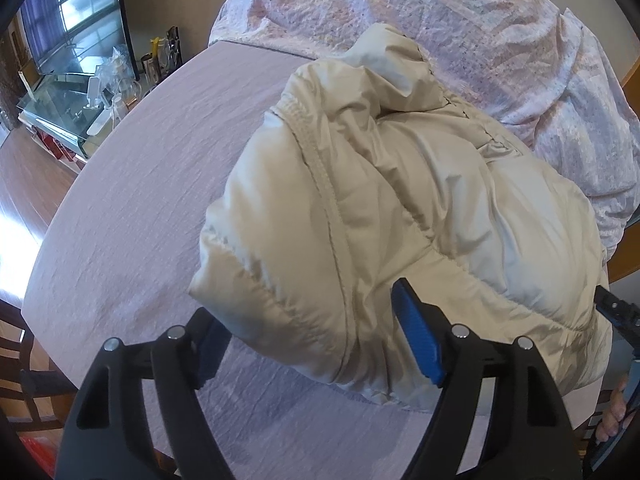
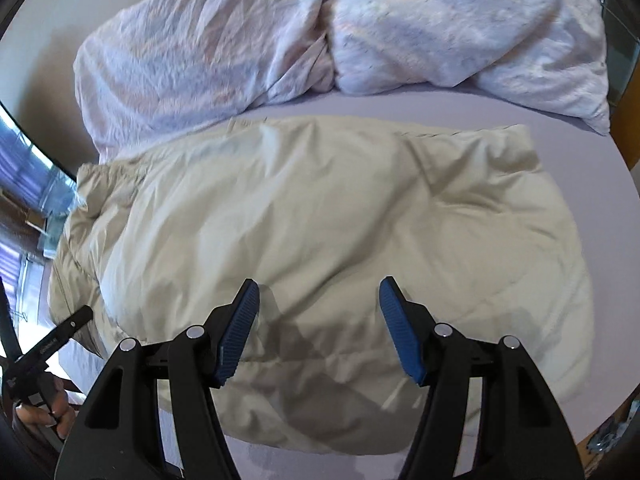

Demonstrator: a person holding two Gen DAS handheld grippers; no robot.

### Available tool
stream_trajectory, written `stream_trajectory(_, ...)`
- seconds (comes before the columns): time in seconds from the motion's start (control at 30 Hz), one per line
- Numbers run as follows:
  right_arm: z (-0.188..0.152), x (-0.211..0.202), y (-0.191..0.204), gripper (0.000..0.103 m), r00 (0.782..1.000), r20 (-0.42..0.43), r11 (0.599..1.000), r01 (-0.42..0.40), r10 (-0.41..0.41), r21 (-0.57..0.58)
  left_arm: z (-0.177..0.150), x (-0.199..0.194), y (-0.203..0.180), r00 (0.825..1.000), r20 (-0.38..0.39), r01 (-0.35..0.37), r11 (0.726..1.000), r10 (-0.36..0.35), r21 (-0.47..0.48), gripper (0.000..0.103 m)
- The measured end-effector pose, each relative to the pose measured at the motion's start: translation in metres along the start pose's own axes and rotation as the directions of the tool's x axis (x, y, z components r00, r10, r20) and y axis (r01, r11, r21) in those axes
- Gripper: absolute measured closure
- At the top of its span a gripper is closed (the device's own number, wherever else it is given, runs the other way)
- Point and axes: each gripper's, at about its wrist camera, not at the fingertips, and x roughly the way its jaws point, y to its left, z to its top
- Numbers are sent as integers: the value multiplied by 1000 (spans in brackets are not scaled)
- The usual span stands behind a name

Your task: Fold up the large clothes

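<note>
A cream puffy jacket (image 1: 400,208) lies folded into a thick bundle on the lilac bed sheet (image 1: 132,184). It also shows in the right wrist view (image 2: 320,220). My left gripper (image 1: 308,320) is open and empty, with its jaws set either side of the jacket's near left corner. My right gripper (image 2: 318,308) is open and empty, hovering over the jacket's near edge. The other gripper's tip shows at the right edge of the left wrist view (image 1: 616,308) and at the left edge of the right wrist view (image 2: 48,344).
A crumpled pink-white duvet (image 2: 280,32) lies heaped at the far side of the bed, just behind the jacket. A glass-topped TV stand with a screen and small items (image 1: 80,92) stands to the left, past the bed's edge. Wooden floor (image 1: 24,184) lies beside it.
</note>
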Motion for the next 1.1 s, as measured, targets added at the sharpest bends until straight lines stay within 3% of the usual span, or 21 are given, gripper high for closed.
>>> stream_trajectory(0.47, -12, 55, 7, 36, 992, -101, 995, 84, -79, 46, 4, 5, 10, 1000, -12, 25, 999, -25, -28, 23)
stream_trajectory(0.9, -10, 67, 11, 35, 993, -67, 995, 102, -102, 2, 10, 15, 13, 997, -22, 69, 996, -71, -62, 18)
stream_trajectory(1.1, -15, 65, 9, 35, 993, -65, 995, 97, -96, 7, 10, 28, 23, 989, -42, 137, 981, -143, -135, 16)
